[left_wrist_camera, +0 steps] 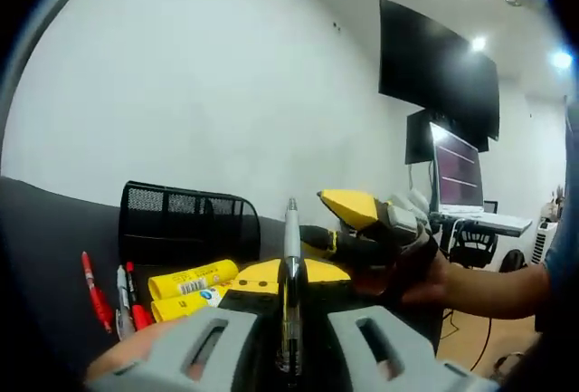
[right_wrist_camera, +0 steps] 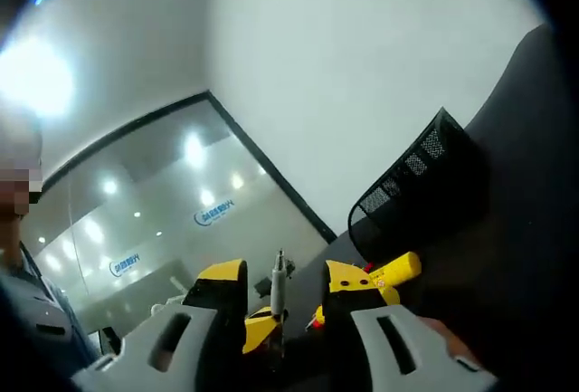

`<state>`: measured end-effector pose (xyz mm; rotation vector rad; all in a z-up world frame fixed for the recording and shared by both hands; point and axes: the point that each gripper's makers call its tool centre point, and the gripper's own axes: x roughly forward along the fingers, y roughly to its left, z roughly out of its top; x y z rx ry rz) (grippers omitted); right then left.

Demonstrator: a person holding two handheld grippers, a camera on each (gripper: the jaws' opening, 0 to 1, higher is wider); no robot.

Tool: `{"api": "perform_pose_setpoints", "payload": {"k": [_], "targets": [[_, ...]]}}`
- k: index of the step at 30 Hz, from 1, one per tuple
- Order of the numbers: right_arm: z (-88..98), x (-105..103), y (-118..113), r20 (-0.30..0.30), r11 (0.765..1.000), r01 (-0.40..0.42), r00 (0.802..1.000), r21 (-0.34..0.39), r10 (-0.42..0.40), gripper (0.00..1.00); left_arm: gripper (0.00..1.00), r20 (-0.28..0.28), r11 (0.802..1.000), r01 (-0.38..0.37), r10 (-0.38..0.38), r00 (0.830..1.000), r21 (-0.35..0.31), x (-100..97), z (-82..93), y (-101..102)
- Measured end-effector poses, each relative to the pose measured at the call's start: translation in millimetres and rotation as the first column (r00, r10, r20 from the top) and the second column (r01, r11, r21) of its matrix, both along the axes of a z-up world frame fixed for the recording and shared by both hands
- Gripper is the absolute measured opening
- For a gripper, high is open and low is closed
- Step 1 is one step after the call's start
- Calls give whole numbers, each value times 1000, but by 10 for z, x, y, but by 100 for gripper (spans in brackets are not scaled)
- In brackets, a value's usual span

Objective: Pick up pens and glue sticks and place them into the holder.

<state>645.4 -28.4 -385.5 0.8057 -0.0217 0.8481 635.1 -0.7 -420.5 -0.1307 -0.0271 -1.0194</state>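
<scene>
My left tongs [left_wrist_camera: 289, 342] were closed on a slim silver-and-black pen [left_wrist_camera: 291, 270], which stood up between the jaws with its tip pointing away from me. In the right gripper view my right tongs [right_wrist_camera: 276, 306] looked closed on a thin grey pen [right_wrist_camera: 279, 288] as well, though whether it was truly pinched or only standing between the yellow pads I could not tell.

The black wire-mesh holder [left_wrist_camera: 188, 215] sat at the far side of the dark grey table [left_wrist_camera: 45, 247]. Near it lay 2 yellow glue sticks [left_wrist_camera: 192, 279], and to their left 3 markers [left_wrist_camera: 118, 301], 2 red and 1 grey, not yet picked up.

The main risk I judged was the long pen pivoting in my left grip, since only a short length was held. A tilt on the way could make its tip catch the holder's mesh rim and knock it loose. My right tongs [left_wrist_camera: 362, 215] also hovered just to the right of the pen, near the holder, so both hands going for the opening at once could collide.
</scene>
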Motion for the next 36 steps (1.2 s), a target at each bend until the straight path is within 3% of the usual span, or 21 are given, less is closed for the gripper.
{"api": "perform_pose_setpoints", "payload": {"k": [5, 8, 15, 22, 26, 36], "targets": [[-24, 28, -15, -1, 1000, 1, 1000, -14, -1, 23, 8, 23, 999, 8, -9, 1000, 46, -5, -43, -31], [-54, 52, -29, -15, 1000, -3, 1000, -18, 3, 17, 8, 25, 999, 8, -10, 1000, 46, -4, -40, -25], [-104, 49, 54, -17, 997, -42, 999, -66, 41, 17, 8, 25, 999, 6, -7, 1000, 45, -3, -40, -11], [-123, 66, 34, -28, 997, -49, 998, -63, 47, 13, 8, 26, 999, 5, -6, 1000, 53, -8, -54, -19], [-144, 73, 29, -36, 996, -48, 998, -69, 46, 6, 8, 30, 998, 4, -6, 1000, 58, -14, -58, -26], [-142, 66, 28, -34, 996, -55, 998, -72, 53, 5, 9, 33, 997, 4, -6, 999, 75, -17, -83, -44]]}}
